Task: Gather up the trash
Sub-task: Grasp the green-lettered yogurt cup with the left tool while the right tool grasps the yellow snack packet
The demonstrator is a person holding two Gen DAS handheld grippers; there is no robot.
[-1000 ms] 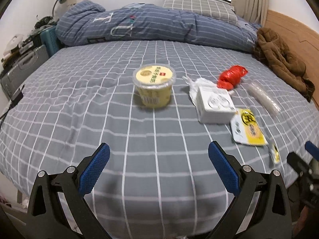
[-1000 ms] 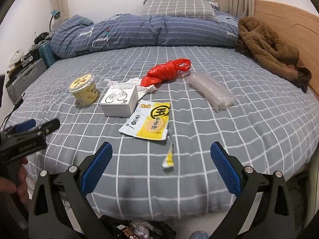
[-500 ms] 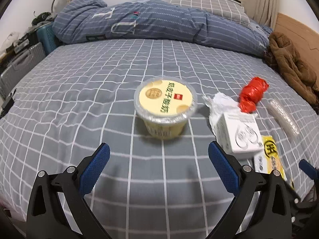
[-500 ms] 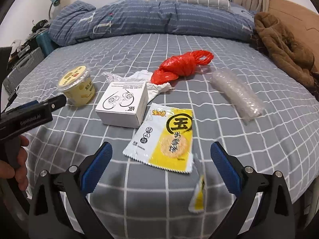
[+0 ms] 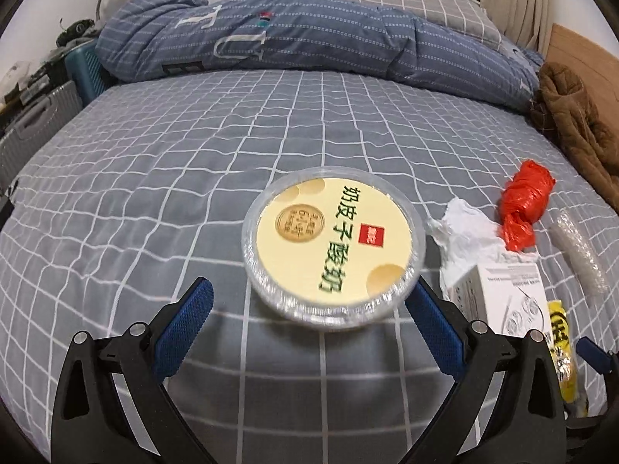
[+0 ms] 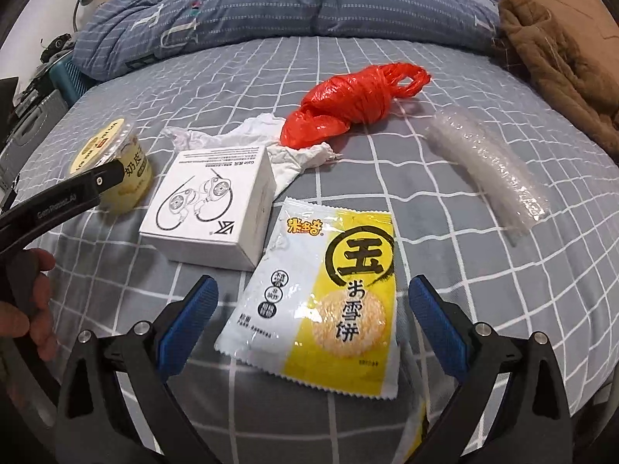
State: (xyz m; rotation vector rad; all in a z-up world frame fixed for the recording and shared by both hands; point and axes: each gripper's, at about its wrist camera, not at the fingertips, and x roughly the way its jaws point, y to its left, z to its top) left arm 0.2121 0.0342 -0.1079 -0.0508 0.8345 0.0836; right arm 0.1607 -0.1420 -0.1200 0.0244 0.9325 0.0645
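Yogurt cup (image 5: 334, 248) sits dead ahead of the left gripper (image 5: 309, 324), rim just reaching between its spread, empty fingers. Right gripper (image 6: 313, 324), also spread and empty, straddles the near end of the snack wrapper (image 6: 327, 301), long axis running away from it. White box (image 6: 214, 203), tissue (image 6: 286, 152), red bag (image 6: 356, 102), and bubble wrap (image 6: 487, 168) lie beyond on the checked bed (image 5: 154, 162); duvet (image 5: 271, 38) behind.
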